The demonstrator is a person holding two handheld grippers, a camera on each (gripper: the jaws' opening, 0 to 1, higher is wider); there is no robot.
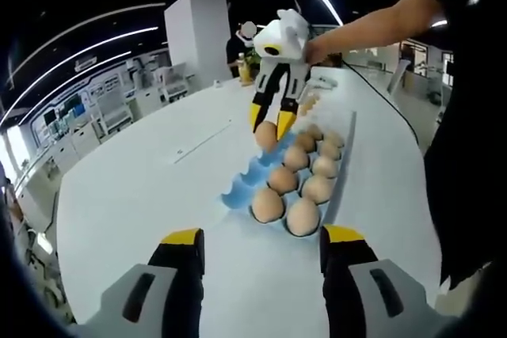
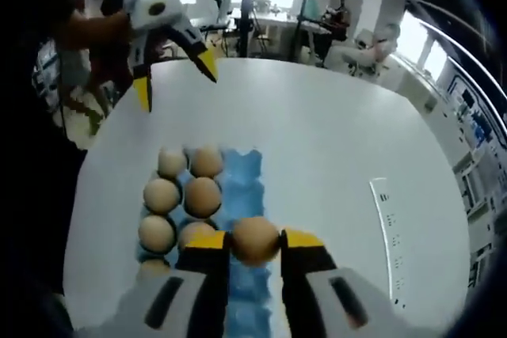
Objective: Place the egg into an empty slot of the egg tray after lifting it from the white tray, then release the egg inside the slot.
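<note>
Right gripper (image 2: pixel 255 241): pinching egg (image 2: pixel 255 239) between yellow-tipped jaws; hovering over blue egg tray (image 2: pixel 242 176)
Egg: directly above empty blue slots; filled slots just left of the jaws
Left gripper (image 1: pixel 261 237): spread wide, holding nothing; tray ahead on white table (image 1: pixel 142 187)

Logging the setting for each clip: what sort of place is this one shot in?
Probably an open-plan lab or office hall: a big white table, workstations with screens along the wall, long ceiling light strips, and people seated at desks behind.
</note>
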